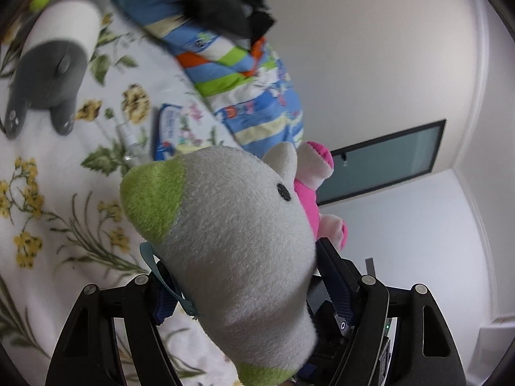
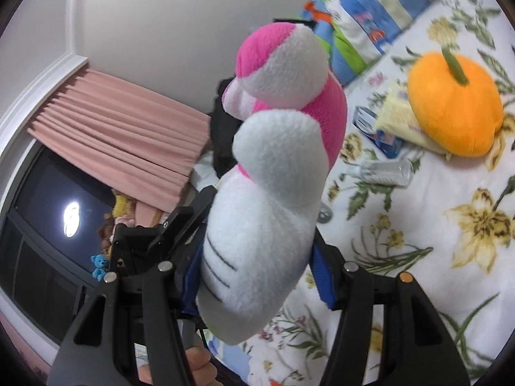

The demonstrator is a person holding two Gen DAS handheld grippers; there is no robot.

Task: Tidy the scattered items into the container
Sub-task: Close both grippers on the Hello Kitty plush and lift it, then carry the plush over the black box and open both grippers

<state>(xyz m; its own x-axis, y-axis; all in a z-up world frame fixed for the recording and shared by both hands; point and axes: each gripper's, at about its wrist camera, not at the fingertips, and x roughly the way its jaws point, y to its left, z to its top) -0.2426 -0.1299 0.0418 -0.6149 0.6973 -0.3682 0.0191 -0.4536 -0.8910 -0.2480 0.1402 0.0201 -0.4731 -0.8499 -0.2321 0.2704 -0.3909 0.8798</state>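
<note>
This is a bedroom in a home. A bed (image 2: pixel 418 257) covered by a white sheet printed with yellow flowers and green leaves fills the right of the right wrist view and the left of the left wrist view, with a bright striped children's quilt (image 1: pixel 244 74) bunched at its top edge against a plain white wall (image 1: pixel 370 48). Soft toys lie about, among them an orange plush pumpkin (image 2: pixel 454 106) at upper right, and pleated pink curtains (image 2: pixel 122 128) hang over a dark window (image 2: pixel 48 225) at left.
</note>
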